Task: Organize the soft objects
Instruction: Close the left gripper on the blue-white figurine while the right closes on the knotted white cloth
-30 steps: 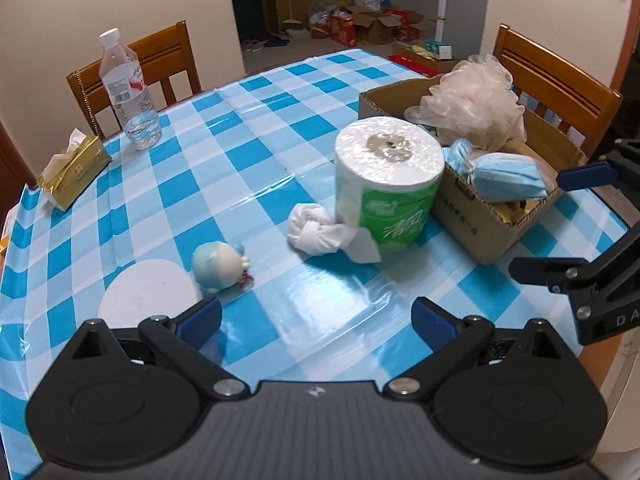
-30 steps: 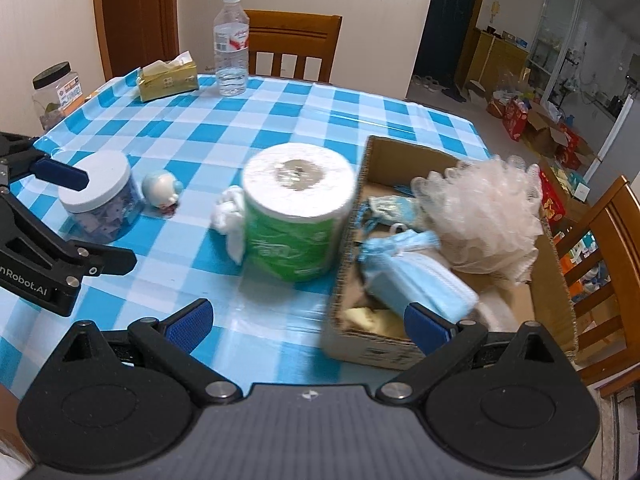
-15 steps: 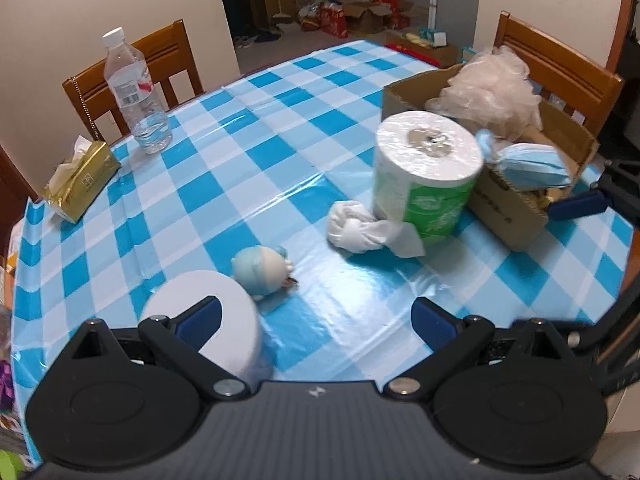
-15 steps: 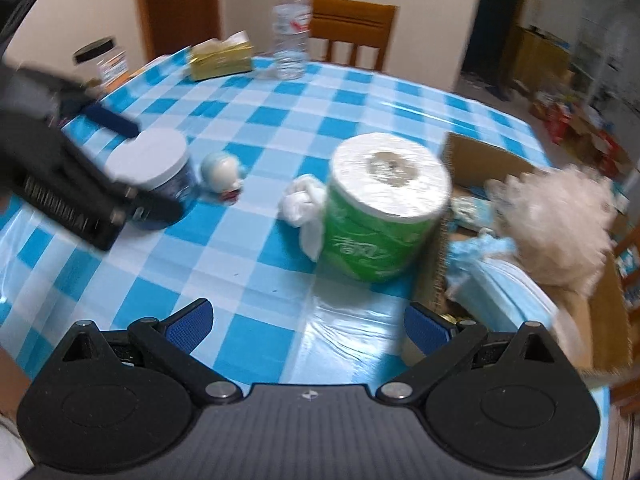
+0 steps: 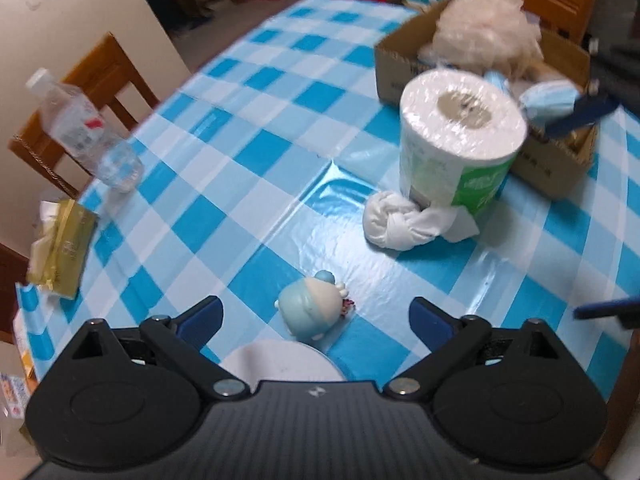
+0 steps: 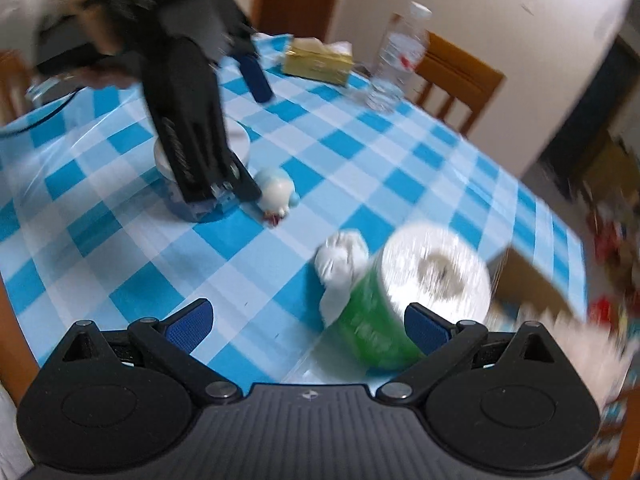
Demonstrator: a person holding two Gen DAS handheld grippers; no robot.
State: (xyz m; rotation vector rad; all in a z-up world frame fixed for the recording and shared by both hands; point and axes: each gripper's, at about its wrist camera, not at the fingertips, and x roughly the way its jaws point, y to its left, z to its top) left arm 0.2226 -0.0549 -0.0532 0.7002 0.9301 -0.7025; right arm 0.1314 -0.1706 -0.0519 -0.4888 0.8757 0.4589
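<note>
Left claw (image 5: 316, 314): wide and closing, framing the small plush toy (image 5: 308, 316) on the desk (image 5: 260, 160) without pressing it. Right claw (image 6: 308, 322): spread wide, gripping nothing, hanging just short of the toilet roll (image 6: 424, 280) and the knotted white cloth (image 6: 340, 264) that leans against it.

Likely trouble:
- Clipping the white-lidded jar (image 5: 280, 360), just beside the toy on the near side; seen from the right wrist, crowds close to the left claw's lower finger, so could get knocked or dragged along
- Squeezing the rounded toy off-centre and squirting it away across the slick checked cloth instead of trapping it
- Tipping the tall roll with the right claw's far finger, close beside it; would probably fall toward the cardboard box (image 5: 400, 76)
- Crossing claws over the middle of the desk, with both aimed at neighbouring things
- Misjudging contact in general, given heavy blur in both views

Edges and room:
- Plenty of bare checked surface from the toy out toward the water bottle (image 5: 80, 128); safest lane for lifting and carrying
- Tight on the box side: box near the desk's far curved edge, already heaped with a mesh pouf (image 5: 480, 28) and blue face masks (image 5: 548, 100), little free space visible inside
- Bottle and tissue pack (image 5: 64, 248) close to the opposite rim, well apart from the work
- Rounded desk edge close below the right claw
</note>
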